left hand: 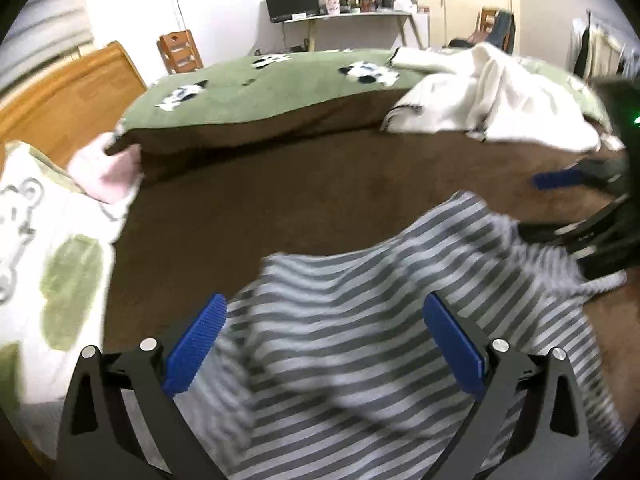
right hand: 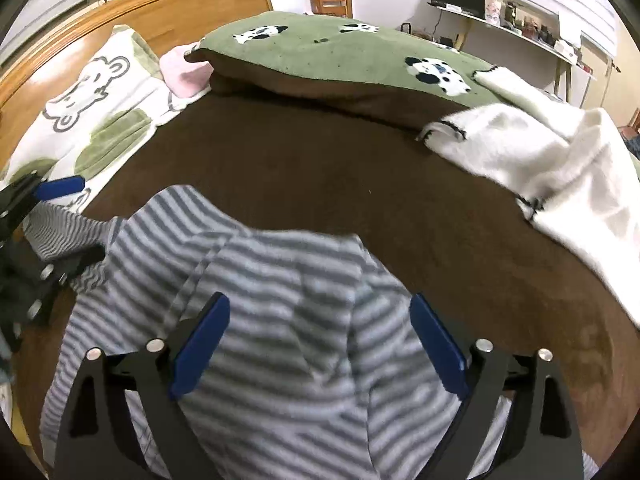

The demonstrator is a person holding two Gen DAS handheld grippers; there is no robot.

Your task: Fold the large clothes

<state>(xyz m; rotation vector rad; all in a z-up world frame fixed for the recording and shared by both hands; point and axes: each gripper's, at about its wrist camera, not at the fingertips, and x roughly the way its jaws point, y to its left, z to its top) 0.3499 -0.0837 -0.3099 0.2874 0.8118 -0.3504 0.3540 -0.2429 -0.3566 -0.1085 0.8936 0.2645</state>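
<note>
Lying across a bed with a brown blanket (right hand: 320,184) and wooden headboard (right hand: 168,12): a grey-and-white striped garment (right hand: 280,320), rumpled and partly doubled over, stripes bending along soft folds, edges blurred. Spreading toward the near edge of the bed, reaching under both grippers. Hovering over it with jaws spread wide, blue pads clear of the cloth and gripping nothing: the left gripper (left hand: 324,344) and the right gripper (right hand: 320,344). Resting further back: a green cover with black-and-white animal patches (right hand: 340,52), a white throw with dark trim (right hand: 560,168), a bear-print pillow (right hand: 92,96) near the headboard, a pink cloth (right hand: 184,72) beside it.
</note>
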